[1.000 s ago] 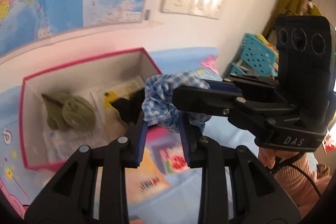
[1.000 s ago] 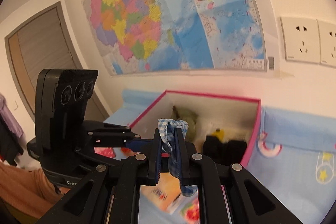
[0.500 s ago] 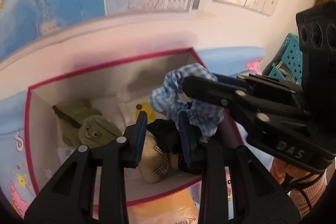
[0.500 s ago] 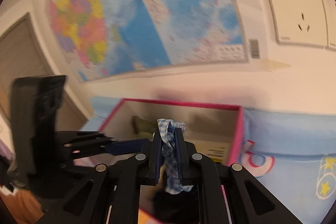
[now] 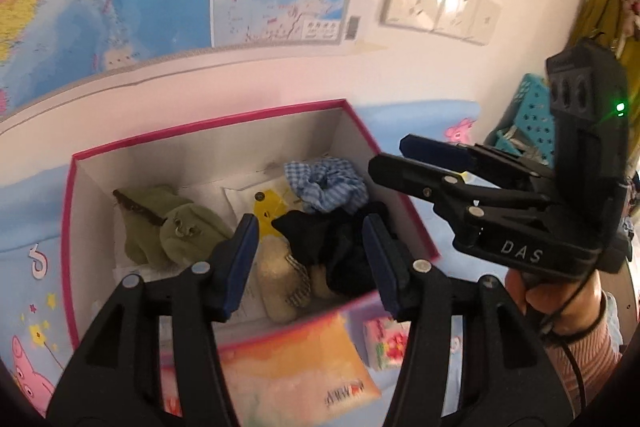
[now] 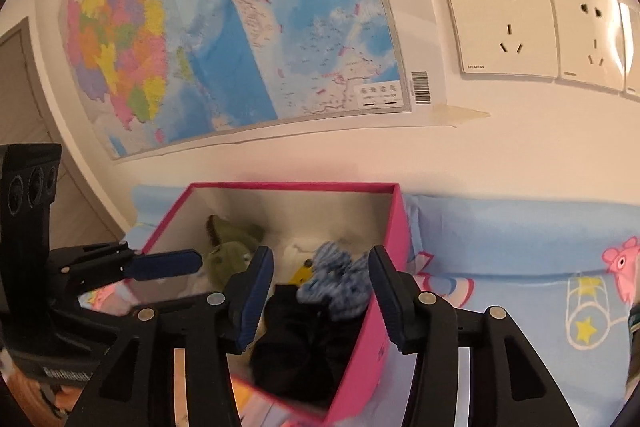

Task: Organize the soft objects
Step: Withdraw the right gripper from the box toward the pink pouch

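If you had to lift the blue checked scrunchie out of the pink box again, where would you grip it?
Probably pinch the blue checked scrunchie on its raised, bunched rim, coming from above: it lies on top of the black cloth, close to the pink box's right wall, so side access looks cramped.

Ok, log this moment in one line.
left gripper: just opened, empty | right gripper: just opened, empty | blue gingham scrunchie: in pink box, on black cloth

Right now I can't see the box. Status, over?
Both grippers, left and right, just opened, nothing between jaws. Scrunchie lies in pink box on black cloth. Nothing in the way.
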`<state>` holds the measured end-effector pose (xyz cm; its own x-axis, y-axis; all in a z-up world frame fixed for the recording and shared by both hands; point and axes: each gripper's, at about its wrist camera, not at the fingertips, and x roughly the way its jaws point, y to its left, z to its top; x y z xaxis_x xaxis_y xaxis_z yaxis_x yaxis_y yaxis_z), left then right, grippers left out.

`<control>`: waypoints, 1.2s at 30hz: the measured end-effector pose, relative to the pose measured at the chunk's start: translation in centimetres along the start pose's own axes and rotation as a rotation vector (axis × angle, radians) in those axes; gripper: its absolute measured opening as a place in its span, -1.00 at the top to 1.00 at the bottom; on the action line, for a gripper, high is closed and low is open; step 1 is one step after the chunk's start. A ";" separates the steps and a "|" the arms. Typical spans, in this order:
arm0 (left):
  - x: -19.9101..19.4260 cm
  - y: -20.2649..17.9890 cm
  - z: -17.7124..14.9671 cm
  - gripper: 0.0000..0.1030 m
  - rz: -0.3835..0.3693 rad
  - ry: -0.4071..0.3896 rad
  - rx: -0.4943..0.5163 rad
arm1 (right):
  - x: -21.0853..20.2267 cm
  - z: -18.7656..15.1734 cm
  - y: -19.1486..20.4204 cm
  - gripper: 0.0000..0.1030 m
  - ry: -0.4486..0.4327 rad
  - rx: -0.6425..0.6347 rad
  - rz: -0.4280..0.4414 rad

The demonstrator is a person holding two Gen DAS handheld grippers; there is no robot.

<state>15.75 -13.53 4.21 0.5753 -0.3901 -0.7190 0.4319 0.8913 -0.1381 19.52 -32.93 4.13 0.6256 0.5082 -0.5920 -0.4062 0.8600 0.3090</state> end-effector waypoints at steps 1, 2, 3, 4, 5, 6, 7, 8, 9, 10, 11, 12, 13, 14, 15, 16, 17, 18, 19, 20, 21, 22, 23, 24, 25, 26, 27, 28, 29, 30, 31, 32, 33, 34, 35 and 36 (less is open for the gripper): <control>-0.7 0.0 -0.5 -0.09 -0.014 -0.009 0.003 | -0.6 -0.4 0.3 0.01 -0.005 -0.009 0.009; -1.4 0.0 -1.0 -0.09 -0.027 -0.014 0.006 | -1.2 -0.8 0.6 0.00 -0.010 -0.016 0.018; -1.9 0.0 -1.3 -0.09 -0.034 -0.018 0.010 | -1.7 -1.1 0.8 -0.05 -0.014 -0.023 0.030; -2.6 0.0 -1.9 -0.09 -0.040 -0.023 0.017 | -2.4 -1.5 1.2 -0.09 -0.020 -0.034 0.045; -3.3 -0.2 -2.6 -0.10 -0.044 -0.029 0.028 | -2.9 -1.9 1.5 -0.10 -0.026 -0.044 0.053; -3.9 -0.3 -3.1 -0.10 -0.045 -0.034 0.036 | -3.6 -2.3 1.7 -0.13 -0.030 -0.052 0.064; -4.7 -0.2 -3.8 -0.10 -0.048 -0.042 0.045 | -4.2 -2.9 2.0 -0.15 -0.028 -0.059 0.085; -5.3 0.0 -4.3 -0.10 -0.054 -0.046 0.048 | -4.8 -3.4 2.3 -0.16 -0.027 -0.064 0.107; -5.9 0.3 -4.9 -0.10 -0.059 -0.052 0.047 | -5.5 -4.1 2.6 -0.19 -0.024 -0.070 0.139; -6.7 0.8 -5.6 -0.10 -0.060 -0.061 0.040 | -5.8 -4.5 3.2 -0.21 -0.017 -0.078 0.162; -7.4 1.4 -6.3 -0.11 -0.061 -0.066 0.029 | -6.2 -5.2 3.6 -0.21 -0.009 -0.087 0.179; -8.1 2.1 -7.0 -0.12 -0.058 -0.071 0.011 | -6.5 -5.8 3.9 -0.24 -0.002 -0.092 0.193; -8.6 2.7 -7.5 -0.12 -0.053 -0.073 -0.005 | -6.8 -6.6 4.3 -0.25 0.014 -0.096 0.219; -9.0 3.3 -8.1 -0.14 -0.048 -0.075 -0.019 | -6.9 -7.4 4.8 -0.25 0.035 -0.101 0.248; -9.5 4.0 -8.8 -0.14 -0.037 -0.076 -0.035 | -6.7 -8.1 5.3 -0.26 0.055 -0.108 0.267; -10.0 4.8 -9.8 -0.14 -0.023 -0.078 -0.056 | -6.8 -8.8 5.7 -0.26 0.071 -0.110 0.277; -10.2 5.4 -10.4 -0.14 -0.019 -0.075 -0.070 | -6.6 -9.3 6.0 -0.26 0.089 -0.111 0.286; -10.6 6.0 -11.4 -0.14 -0.011 -0.069 -0.086 | -6.4 -10.1 6.4 -0.26 0.108 -0.110 0.296; -10.7 6.5 -11.9 -0.14 -0.001 -0.065 -0.098 | -6.0 -10.9 6.7 -0.26 0.129 -0.107 0.304; -10.8 7.0 -12.7 -0.14 0.009 -0.056 -0.113 | -5.8 -11.4 6.9 -0.26 0.142 -0.102 0.310; -10.8 7.4 -13.4 -0.14 0.012 -0.044 -0.125 | -5.4 -12.0 7.2 -0.26 0.160 -0.097 0.319; -10.7 7.8 -14.0 -0.14 0.017 -0.037 -0.136 | -5.0 -12.7 7.4 -0.26 0.178 -0.085 0.332; -10.7 8.1 -14.6 -0.14 0.020 -0.029 -0.147 | -4.6 -13.0 7.6 -0.26 0.188 -0.074 0.342; -10.6 8.4 -15.2 -0.14 0.021 -0.018 -0.158 | -4.2 -13.5 7.8 -0.26 0.201 -0.063 0.354; -10.4 8.6 -15.9 -0.14 0.024 -0.005 -0.170 | -3.8 -14.0 8.2 -0.26 0.217 -0.056 0.363; -10.2 8.8 -16.5 -0.14 0.026 0.007 -0.178 | -3.4 -14.2 8.4 -0.26 0.227 -0.054 0.365; -9.9 9.0 -17.1 -0.14 0.022 0.021 -0.186 | -3.0 -14.5 8.8 -0.26 0.241 -0.053 0.368; -9.7 9.0 -17.7 -0.14 0.020 0.031 -0.191 | -2.6 -15.0 9.3 -0.26 0.256 -0.051 0.373; -9.5 9.1 -18.3 -0.14 0.017 0.043 -0.199 | -2.3 -15.4 9.6 -0.26 0.268 -0.049 0.379; -9.2 9.2 -18.7 -0.14 0.013 0.052 -0.206 | -2.0 -15.7 9.9 -0.26 0.279 -0.049 0.384; -9.0 9.2 -19.3 -0.14 0.005 0.066 -0.214 | -1.7 -16.1 10.3 -0.26 0.289 -0.053 0.387; -8.8 9.3 -19.8 -0.14 0.001 0.078 -0.218 | -1.5 -16.4 10.6 -0.26 0.299 -0.058 0.388; -8.6 9.2 -20.1 -0.14 0.001 0.086 -0.220 | -1.2 -16.6 11.0 -0.26 0.306 -0.062 0.390; -8.5 9.3 -20.6 -0.14 -0.006 0.097 -0.224 | -0.9 -16.9 11.3 -0.26 0.316 -0.062 0.397; -8.3 9.2 -20.9 -0.14 -0.010 0.105 -0.226 | -0.7 -17.1 11.5 -0.26 0.324 -0.061 0.401; -8.2 9.2 -21.2 -0.14 -0.012 0.111 -0.226 | -0.5 -17.3 11.7 -0.26 0.329 -0.060 0.403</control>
<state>0.22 2.75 -5.58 0.4860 -0.3844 -0.7849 0.2645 0.9206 -0.2872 2.93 -23.95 -4.82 0.1735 0.7479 -0.6407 -0.6152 0.5903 0.5226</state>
